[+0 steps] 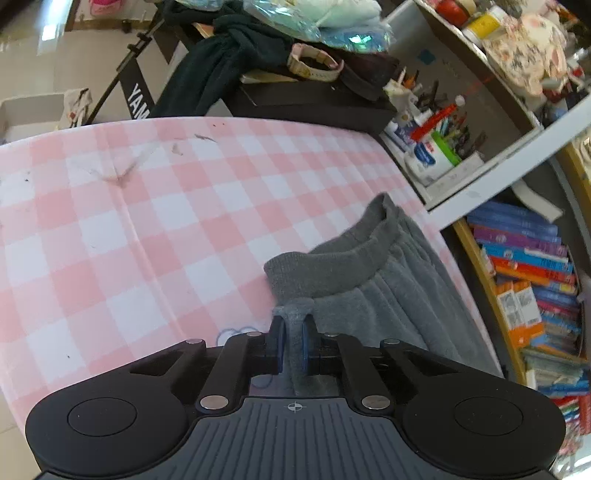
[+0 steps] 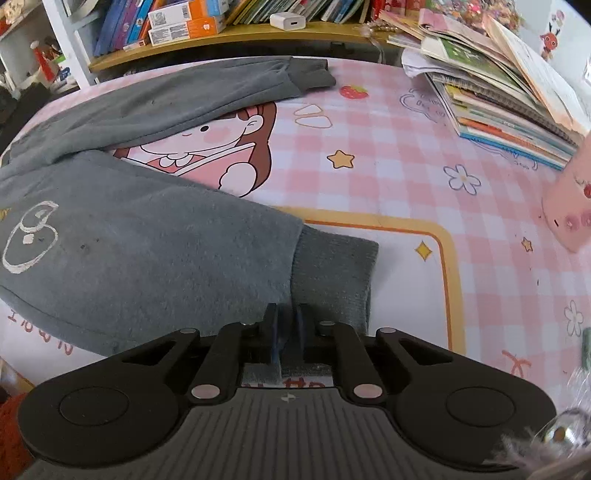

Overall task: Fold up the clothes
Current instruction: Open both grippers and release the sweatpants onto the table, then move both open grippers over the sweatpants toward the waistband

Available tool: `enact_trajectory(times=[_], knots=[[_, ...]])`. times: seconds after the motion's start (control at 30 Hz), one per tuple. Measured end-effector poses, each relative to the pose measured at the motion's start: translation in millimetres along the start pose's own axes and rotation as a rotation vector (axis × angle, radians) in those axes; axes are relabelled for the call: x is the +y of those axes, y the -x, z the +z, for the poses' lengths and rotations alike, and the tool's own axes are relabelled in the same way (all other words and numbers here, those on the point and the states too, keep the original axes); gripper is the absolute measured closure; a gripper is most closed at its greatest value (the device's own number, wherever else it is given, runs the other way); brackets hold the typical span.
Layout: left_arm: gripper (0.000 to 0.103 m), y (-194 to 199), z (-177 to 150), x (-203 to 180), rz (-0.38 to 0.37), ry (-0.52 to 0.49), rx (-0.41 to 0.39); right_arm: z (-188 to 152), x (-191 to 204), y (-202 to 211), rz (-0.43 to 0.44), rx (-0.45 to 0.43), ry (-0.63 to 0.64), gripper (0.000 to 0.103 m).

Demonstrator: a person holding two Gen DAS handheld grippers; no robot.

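Trousers (image 2: pixel 140 236), grey and fleecy, lie spread on the pink checked table (image 1: pixel 110 221), and both claws have a bite of them. The left gripper (image 1: pixel 293 332) is pinched narrow on a small tuft of cloth just below the ribbed waistband (image 1: pixel 325 269), at the near corner of the waist. The right gripper (image 2: pixel 288 325) is closed just as tight on the near edge of the closer leg, right where the fleece meets the ribbed cuff (image 2: pixel 332 273). The other leg stretches away across the table, its cuff (image 2: pixel 314 75) lying near the far edge, below the bookshelf (image 2: pixel 221 35). To my eye the first worry is how little cloth each claw holds: the left one seems to have only a thin fold, perhaps a single layer, so a lift could pull the top layer up and leave the underside dragging, or the tuft could slip free altogether. The far leg is splayed apart from the near one, so if the near side is carried over, I would expect the legs to land crooked unless both hands travel together at the same height. A stack of books (image 2: pixel 509 110) sits at the right end of the table, well clear of the near cuff but within reach of a wide swing, and a pink thing (image 2: pixel 569 206) at the right edge could be brushed too. The waist end lies close to the table's edge by the shelves, so a careless tug that way might drag it off.
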State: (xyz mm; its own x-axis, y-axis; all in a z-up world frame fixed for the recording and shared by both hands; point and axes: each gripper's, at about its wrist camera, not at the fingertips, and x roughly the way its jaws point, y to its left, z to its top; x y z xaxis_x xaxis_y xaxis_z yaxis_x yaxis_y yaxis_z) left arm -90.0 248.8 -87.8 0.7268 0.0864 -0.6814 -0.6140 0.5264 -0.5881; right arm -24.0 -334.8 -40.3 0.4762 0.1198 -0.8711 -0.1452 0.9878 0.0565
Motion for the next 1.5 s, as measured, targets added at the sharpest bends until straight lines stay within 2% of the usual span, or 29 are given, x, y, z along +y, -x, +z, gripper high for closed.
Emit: enact_trajectory(times=[0.13,0.27,0.37,0.47,0.6,0.63,0.7,0.8,0.83,0.9,1.0,1.13,1.5], knots=[[0.094,-5.4,-0.7,1.8,0.015,-0.022,0.012,-2.8,0.7,0.3,0.003,0.0,-0.012,0.094],[0.088,-2.0,0.9,2.1,0.009,-0.024,0.02,-2.6,0.9,0.8,0.0,0.001,-0.006,0.094],[0.079,7.1,1.3,-3.0,0.024,-0.044,-0.005,-1.5,1.2,5.0,0.001,-0.02,-0.002,0.094],[0.072,19.9,2.8,-14.7,0.027,-0.114,-0.054,2.2,5.6,17.4,0.018,-0.075,0.011,0.092],[0.071,29.5,4.2,-36.2,0.011,-0.223,-0.086,10.8,12.8,27.5,0.037,-0.121,0.036,0.092],[0.069,31.5,4.5,-41.9,0.006,-0.25,-0.091,12.7,14.9,28.8,0.039,-0.129,0.044,0.089],[0.058,34.1,2.2,-53.7,-0.023,-0.298,-0.096,14.7,19.3,29.2,0.03,-0.136,0.066,0.08],[0.052,32.9,-6.1,-73.1,-0.066,-0.378,-0.086,15.2,23.3,27.6,0.025,-0.14,0.084,0.077],[0.052,30.5,-9.8,-78.2,-0.076,-0.4,-0.075,15.0,23.9,27.3,0.025,-0.142,0.084,0.074],[0.044,26.1,-17.2,-85.6,-0.094,-0.434,-0.054,14.4,24.6,27.4,0.022,-0.149,0.085,0.067],[0.042,18.6,-23.8,-88.2,-0.1,-0.438,-0.024,13.3,25.0,27.8,0.019,-0.157,0.084,0.06],[0.037,13.7,-30.0,-90.7,-0.096,-0.449,0.005,14.1,22.8,27.4,0.004,-0.169,0.071,0.042],[0.03,7.7,-36.5,-102.1,-0.114,-0.483,0.035,24.5,24.2,24.8,-0.001,-0.185,0.086,0.028]])
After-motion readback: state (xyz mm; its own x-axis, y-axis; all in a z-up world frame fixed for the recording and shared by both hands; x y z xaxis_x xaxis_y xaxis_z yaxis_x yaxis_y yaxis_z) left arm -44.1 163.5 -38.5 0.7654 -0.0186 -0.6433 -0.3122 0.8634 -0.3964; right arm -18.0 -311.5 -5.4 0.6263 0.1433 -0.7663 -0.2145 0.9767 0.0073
